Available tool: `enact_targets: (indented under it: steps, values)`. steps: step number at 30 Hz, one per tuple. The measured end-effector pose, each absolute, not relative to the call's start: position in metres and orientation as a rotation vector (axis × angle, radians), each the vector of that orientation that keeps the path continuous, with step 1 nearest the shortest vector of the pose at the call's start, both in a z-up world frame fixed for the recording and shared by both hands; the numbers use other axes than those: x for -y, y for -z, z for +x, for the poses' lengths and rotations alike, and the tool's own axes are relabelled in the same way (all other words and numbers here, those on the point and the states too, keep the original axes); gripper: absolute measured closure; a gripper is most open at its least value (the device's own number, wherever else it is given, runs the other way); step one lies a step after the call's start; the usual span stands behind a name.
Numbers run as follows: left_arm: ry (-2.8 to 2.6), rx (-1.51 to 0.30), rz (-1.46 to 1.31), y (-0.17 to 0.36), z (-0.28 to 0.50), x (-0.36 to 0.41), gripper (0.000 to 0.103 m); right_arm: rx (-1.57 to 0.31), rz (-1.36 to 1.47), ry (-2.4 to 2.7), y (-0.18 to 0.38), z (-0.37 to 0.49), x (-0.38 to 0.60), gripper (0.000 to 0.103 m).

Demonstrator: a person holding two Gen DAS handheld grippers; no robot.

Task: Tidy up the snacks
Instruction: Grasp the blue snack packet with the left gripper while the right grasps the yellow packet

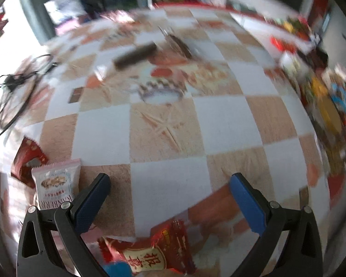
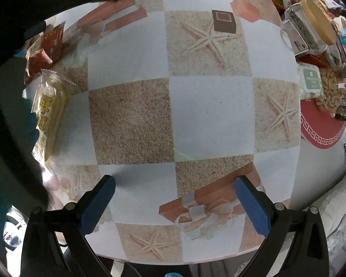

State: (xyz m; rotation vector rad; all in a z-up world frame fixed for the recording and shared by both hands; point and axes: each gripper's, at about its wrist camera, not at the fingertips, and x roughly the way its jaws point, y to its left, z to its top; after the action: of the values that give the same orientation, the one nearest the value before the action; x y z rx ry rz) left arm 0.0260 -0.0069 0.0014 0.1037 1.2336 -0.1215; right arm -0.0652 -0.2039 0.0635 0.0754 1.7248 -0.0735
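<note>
In the left wrist view my left gripper (image 1: 170,184) is open and empty above the checkered tablecloth (image 1: 168,138). A red snack packet (image 1: 154,251) lies just below it, a pink-white packet (image 1: 55,182) and a dark red packet (image 1: 26,159) beside its left finger. A dark snack bar (image 1: 136,56) and a small brown packet (image 1: 76,94) lie farther off. In the right wrist view my right gripper (image 2: 173,187) is open and empty. A yellow packet (image 2: 49,113) and red packets (image 2: 48,43) lie at the left, a small brown box (image 2: 223,22) far ahead.
A pile of snacks, a clear jar with a tan lid (image 2: 311,27) and peanuts (image 2: 332,90) crowd the right side on a red mat (image 2: 320,133). Black cables (image 1: 13,92) lie at the table's left. The table's near edge (image 2: 196,262) shows below my right gripper.
</note>
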Motion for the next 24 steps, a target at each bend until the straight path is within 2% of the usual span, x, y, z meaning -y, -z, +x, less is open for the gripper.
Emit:
enact_targets:
  steps: [7,15,21,24]
  values:
    - [0.168,-1.475,0.155,-0.006,0.043,0.005,0.000,-1.678,0.118,0.062,-0.061,-0.064,0.213,0.000]
    - [0.130,-1.372,0.121,-0.087,-0.016,-0.086,0.000,-1.664,0.122,0.066,-0.063,-0.065,0.212,0.000]
    - [-0.064,-1.488,0.129,-0.068,-0.063,-0.161,0.000,-1.709,0.135,0.092,-0.063,-0.065,0.212,0.000]
    - [-0.156,-1.559,0.066,-0.053,-0.081,-0.195,0.000,-1.754,0.250,0.129,-0.066,-0.060,0.209,0.000]
